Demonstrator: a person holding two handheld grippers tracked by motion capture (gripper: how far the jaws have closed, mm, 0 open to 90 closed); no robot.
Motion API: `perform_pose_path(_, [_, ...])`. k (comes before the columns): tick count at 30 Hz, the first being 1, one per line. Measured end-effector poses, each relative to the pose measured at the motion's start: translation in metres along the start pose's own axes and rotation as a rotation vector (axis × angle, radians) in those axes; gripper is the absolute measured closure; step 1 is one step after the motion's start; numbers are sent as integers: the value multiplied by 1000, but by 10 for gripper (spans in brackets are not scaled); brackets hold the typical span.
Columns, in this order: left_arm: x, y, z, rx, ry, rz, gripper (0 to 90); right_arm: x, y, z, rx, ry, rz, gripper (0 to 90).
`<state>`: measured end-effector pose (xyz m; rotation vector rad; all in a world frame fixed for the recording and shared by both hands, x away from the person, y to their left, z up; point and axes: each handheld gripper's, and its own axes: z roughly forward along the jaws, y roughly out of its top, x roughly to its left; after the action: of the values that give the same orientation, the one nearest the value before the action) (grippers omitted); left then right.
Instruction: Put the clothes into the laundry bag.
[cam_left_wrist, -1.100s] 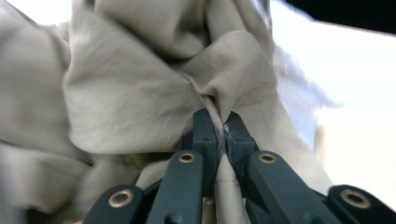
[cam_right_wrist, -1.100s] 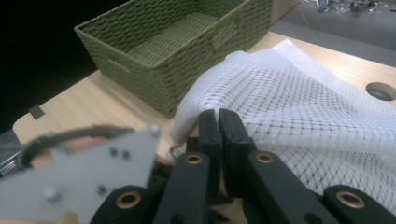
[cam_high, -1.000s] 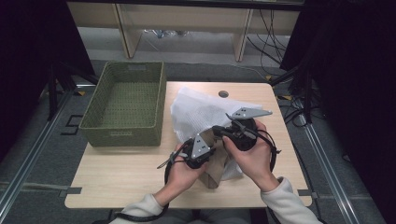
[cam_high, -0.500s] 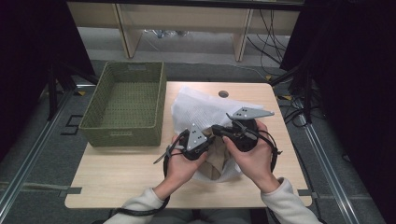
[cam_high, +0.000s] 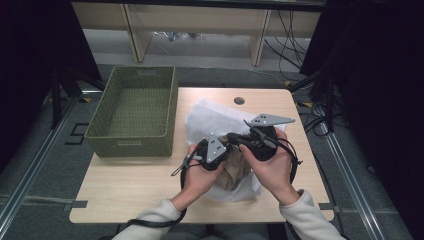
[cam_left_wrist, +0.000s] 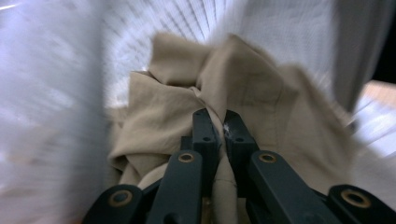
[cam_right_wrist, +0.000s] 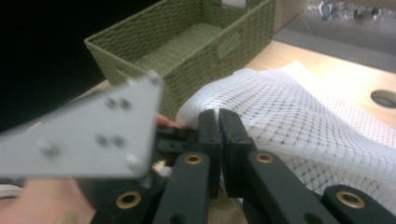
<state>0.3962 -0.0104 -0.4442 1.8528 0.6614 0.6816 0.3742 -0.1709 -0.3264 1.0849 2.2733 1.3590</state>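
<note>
On the wooden surface (cam_high: 135, 190) lies a white mesh bag (cam_high: 212, 120), and a crumpled beige cloth (cam_high: 234, 172) sits at its near, open end, between the person's two hands. The left claw (cam_high: 223, 156) is pressed together on a fold of that cloth; in the left gripper view its jaws pinch a ridge of the beige cloth (cam_left_wrist: 243, 88), with the white mesh bag (cam_left_wrist: 154, 32) arching around and behind it. The right claw (cam_high: 234, 138) is also pressed together, gripping the edge of the mesh bag just above the cloth; in the right gripper view its jaws hold the rim of the netting (cam_right_wrist: 289, 126), with the left gripper's grey plate close in at the left. The two claws are just beside each other. A green woven basket (cam_high: 167, 107) stands at the left of the surface, beside the bag.
</note>
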Motion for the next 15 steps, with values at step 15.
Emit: perform_pose_path(15, [-2, -20, 23, 96, -67, -16, 756, -15, -4, 9, 51, -9, 25, 895])
